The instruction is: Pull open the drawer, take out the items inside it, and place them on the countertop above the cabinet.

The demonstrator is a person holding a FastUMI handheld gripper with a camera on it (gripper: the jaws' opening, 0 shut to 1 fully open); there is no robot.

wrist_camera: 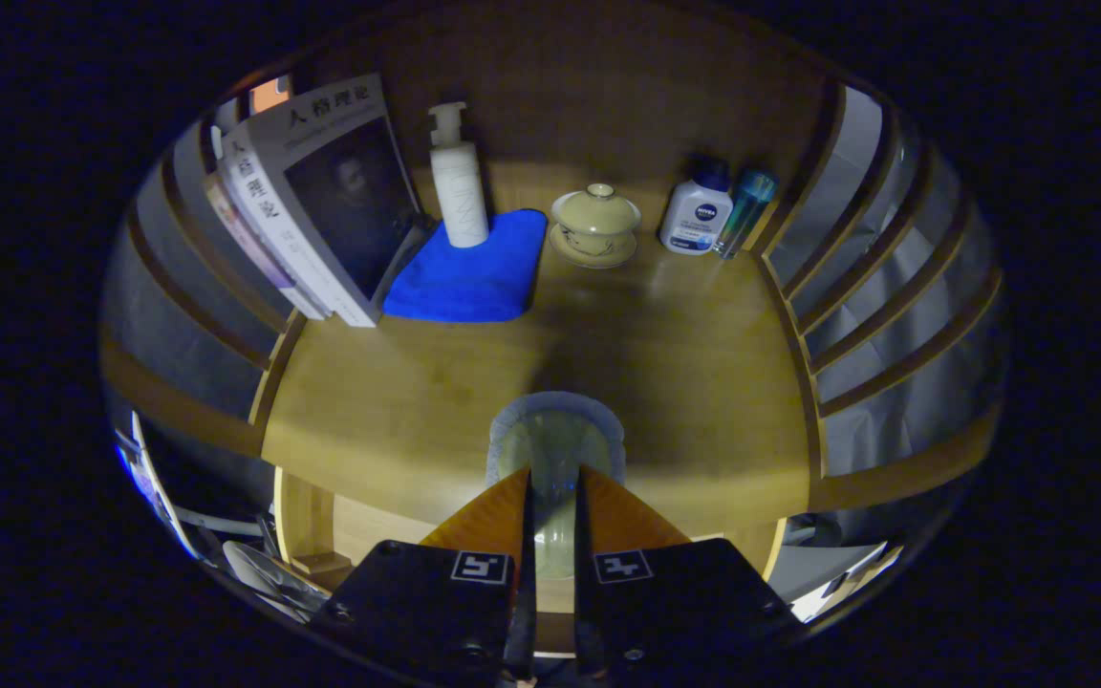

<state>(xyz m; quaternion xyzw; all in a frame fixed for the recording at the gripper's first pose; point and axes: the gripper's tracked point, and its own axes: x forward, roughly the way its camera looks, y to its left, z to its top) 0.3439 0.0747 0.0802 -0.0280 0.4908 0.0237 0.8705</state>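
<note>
My gripper (551, 478) is shut on a pale green glazed cup (555, 440), whose rim stands up between and just ahead of the fingers. The cup hangs at the front edge of the wooden countertop (684, 363). Below the fingers, an open wooden drawer (369, 535) shows a pale bottom panel. Whether the cup touches the countertop cannot be told.
At the back of the countertop stand leaning books (321, 201), a white pump bottle (460, 182) on a folded blue cloth (474, 268), a lidded tea bowl on a saucer (595, 225), a white lotion bottle (697, 215) and a teal glass (746, 210). Slatted wooden rails (856, 287) flank both sides.
</note>
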